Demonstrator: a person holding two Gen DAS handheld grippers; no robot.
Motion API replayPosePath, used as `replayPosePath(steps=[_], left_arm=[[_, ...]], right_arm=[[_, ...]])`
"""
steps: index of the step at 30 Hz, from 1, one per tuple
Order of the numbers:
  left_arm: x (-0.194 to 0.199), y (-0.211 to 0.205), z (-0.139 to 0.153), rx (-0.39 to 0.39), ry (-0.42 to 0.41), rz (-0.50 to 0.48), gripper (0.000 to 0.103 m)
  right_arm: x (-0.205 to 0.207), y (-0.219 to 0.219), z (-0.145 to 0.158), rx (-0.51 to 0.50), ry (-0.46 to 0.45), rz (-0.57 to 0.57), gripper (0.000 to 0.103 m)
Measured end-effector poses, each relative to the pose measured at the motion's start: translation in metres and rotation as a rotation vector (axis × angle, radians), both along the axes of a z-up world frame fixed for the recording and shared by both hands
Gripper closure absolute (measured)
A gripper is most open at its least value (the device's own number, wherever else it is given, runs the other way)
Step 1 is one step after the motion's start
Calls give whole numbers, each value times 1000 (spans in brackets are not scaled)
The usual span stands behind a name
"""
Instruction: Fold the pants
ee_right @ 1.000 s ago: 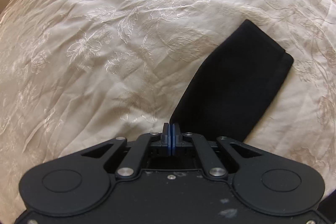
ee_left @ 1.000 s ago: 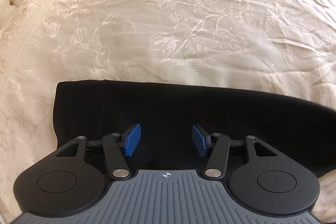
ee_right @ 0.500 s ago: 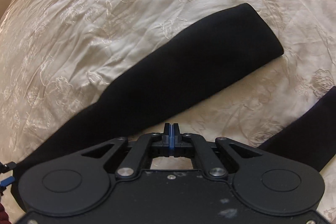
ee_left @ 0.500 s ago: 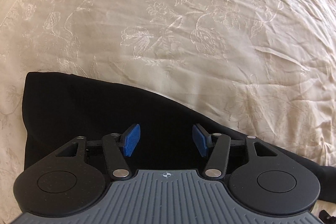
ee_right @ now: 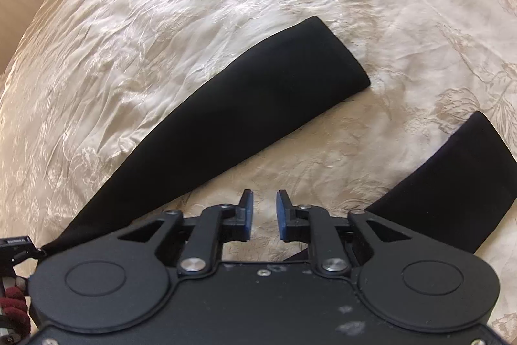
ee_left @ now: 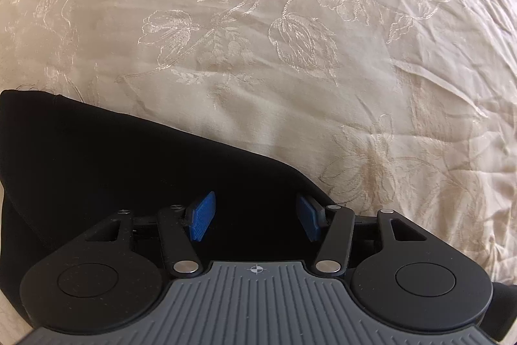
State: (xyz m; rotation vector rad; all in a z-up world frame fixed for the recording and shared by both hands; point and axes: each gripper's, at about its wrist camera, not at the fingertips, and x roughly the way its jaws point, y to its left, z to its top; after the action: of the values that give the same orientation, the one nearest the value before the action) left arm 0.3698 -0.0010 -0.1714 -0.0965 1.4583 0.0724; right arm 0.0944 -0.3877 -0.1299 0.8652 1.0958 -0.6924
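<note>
Pants lie spread on the cream embroidered bedspread, black legs splayed: one runs from 8 toward 1 o'clock in my right view, the other sits at 4 o'clock. My right gripper hangs over bare bedspread between them, jaws opening with nothing inside. My left gripper points down over dark cloth at 8 o'clock, jaws spread, pinching nothing.

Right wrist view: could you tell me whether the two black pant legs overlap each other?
No, the two black pant legs lie apart, with bare cream embroidered bedspread between them.
</note>
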Motion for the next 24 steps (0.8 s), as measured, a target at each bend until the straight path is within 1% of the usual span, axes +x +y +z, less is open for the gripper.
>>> replayPosePath(steps=[4,9,11,15,18,20,21,22,24], left_arm=[[-13,-4,1,-45,-36,33,49],[-28,-7,11,-29,-54,24,49],[-34,-9,15,-20,-62,12,49],[-42,-11,28,-10,-81,-7,49],[-48,-10,35,-11,-89,-26,49],[-50,-10,38,-7,-95,-38,49],[-50,-11,37,-6,-98,-44,49],[-53,-10,39,-8,-100,-50,49],[-52,-14,38,-18,-102,-59,49]], right_arm=[[-15,-14,-6,15,-34,-75,74],[-13,-34,-20,34,-141,-165,69],[-8,-42,-30,58,-166,-199,68],[3,-52,-52,123,-183,-281,64],[7,-58,-65,161,-183,-333,64],[9,-61,-65,169,-197,-321,70],[10,-62,-63,165,-209,-308,87],[10,-62,-60,154,-212,-293,99],[7,-62,-49,130,-241,-264,100]])
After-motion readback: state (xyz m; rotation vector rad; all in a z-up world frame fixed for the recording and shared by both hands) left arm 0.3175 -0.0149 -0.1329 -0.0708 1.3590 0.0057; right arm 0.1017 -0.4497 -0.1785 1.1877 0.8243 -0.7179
